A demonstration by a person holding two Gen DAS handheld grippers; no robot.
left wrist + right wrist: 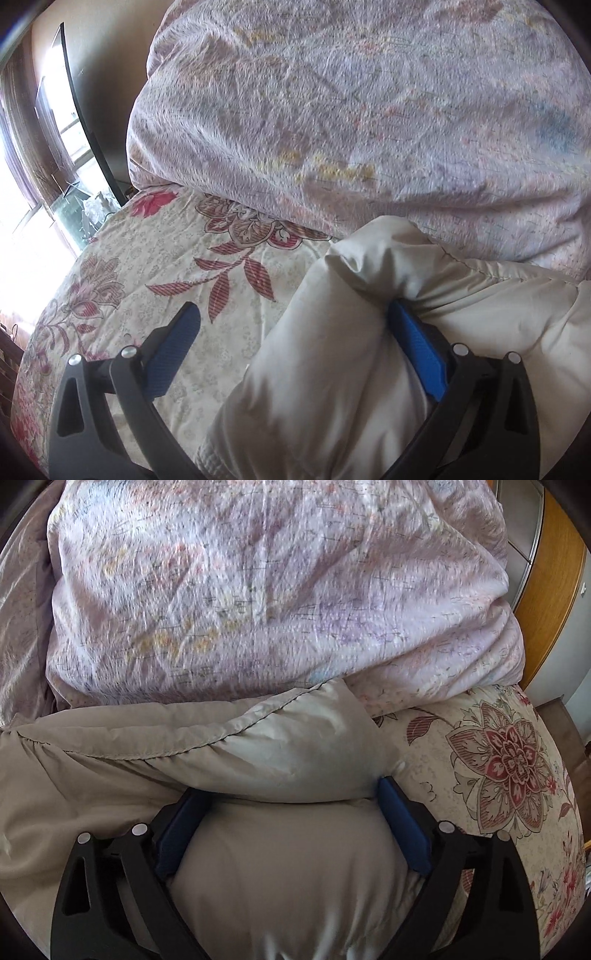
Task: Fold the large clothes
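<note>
A puffy cream padded garment [369,258] lies on the flowered bed sheet [166,258], against a big pale lilac quilt [351,110]. My left gripper [293,306] is open wide at the garment's left end. Its right finger [417,343] is tucked under a fold, and its left finger [173,343] stands free over the sheet. In the right wrist view, the garment [288,867] bulges up between the fingers of my right gripper [291,788], which stands wide open around the garment's right end. A stitched hem [221,734] folds over just beyond the fingertips.
The quilt [258,590] is heaped along the far side and fills the upper half of both views. A bright window [22,221] is at the far left. Wooden furniture [554,590] stands past the bed's right edge. Bare sheet [498,757] shows right of the garment.
</note>
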